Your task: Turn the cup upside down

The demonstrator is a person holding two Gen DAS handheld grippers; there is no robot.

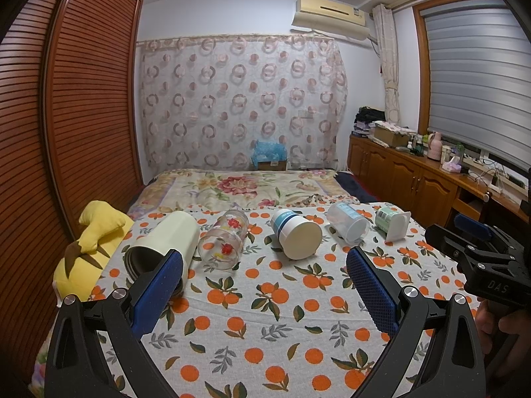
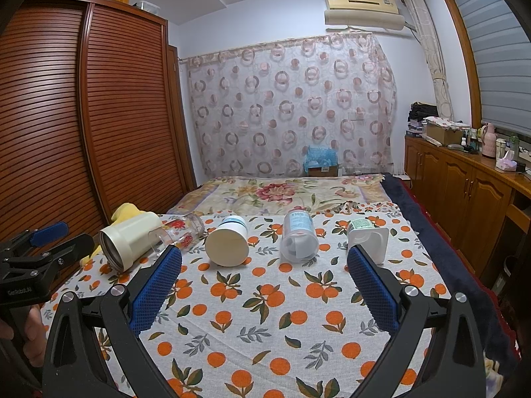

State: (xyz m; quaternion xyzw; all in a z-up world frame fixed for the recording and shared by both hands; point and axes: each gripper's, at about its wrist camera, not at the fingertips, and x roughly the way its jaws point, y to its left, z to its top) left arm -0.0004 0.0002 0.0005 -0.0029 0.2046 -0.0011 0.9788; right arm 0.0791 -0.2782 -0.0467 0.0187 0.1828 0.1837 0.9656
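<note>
Across mid-frame, five cups lie sideways on the orange-print cloth (image 1: 265,315); the cream insulated tumbler (image 1: 166,245) sits nearest the spread left gripper (image 1: 265,278), mouth toward it; the right gripper (image 2: 265,278) is equally spread.

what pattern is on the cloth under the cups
Oranges with green and grey leaves on a white cloth, clearest in the right wrist view.

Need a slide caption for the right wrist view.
Open right gripper above an orange-print cloth, facing five cups lying on their sides, none yet flipped.
</note>
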